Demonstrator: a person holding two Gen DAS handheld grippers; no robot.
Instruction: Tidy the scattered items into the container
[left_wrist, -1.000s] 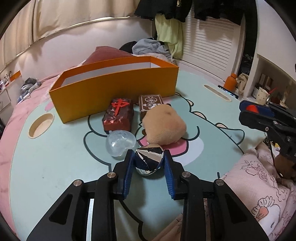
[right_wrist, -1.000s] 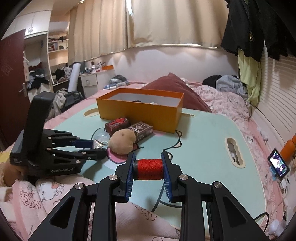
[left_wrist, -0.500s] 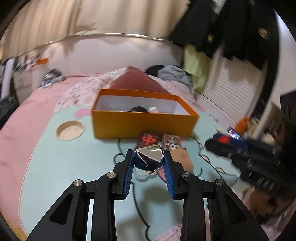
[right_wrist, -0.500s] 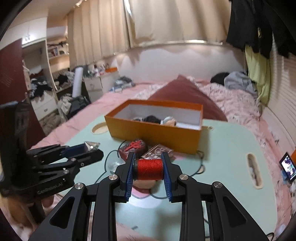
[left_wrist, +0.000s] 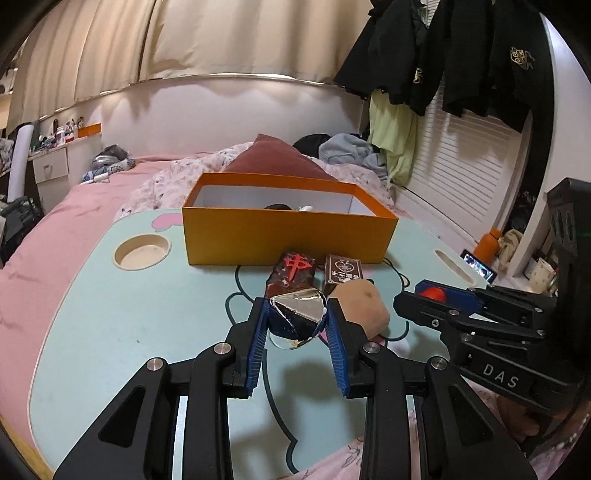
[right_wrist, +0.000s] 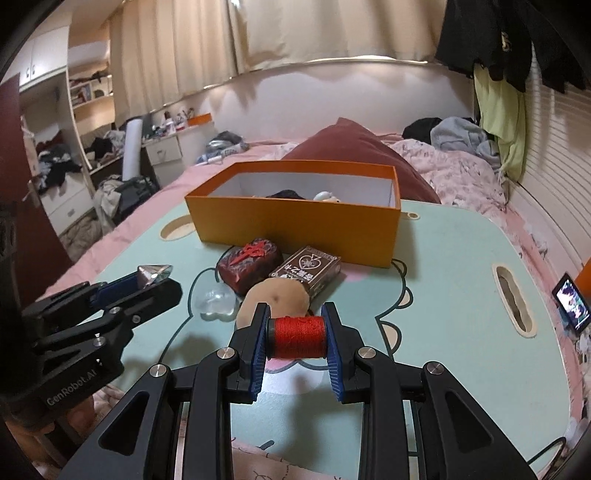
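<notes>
Transport step right now: left hand-held gripper (left_wrist: 297, 322) is clamped on a shiny silver faceted trinket (left_wrist: 298, 320), right hand-held gripper (right_wrist: 296, 338) on a red thread spool (right_wrist: 296, 338), both above the worktop (right_wrist: 443, 295). Orange box (right_wrist: 299, 225) sits just ahead behind the leftovers, so next I'd say carry both over its rim and let go.

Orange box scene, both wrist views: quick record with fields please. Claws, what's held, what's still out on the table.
left claw: shut on shiny faceted piece, off the table
right claw: shut on red thread spool, gripped by its two ends
container: orange box, open, some items already inside
table: pale green, cartoon print
still out: dark red block, brown card box, tan plush, clear plastic piece
layout: all four loose items lie just in front of the box, close together
</notes>
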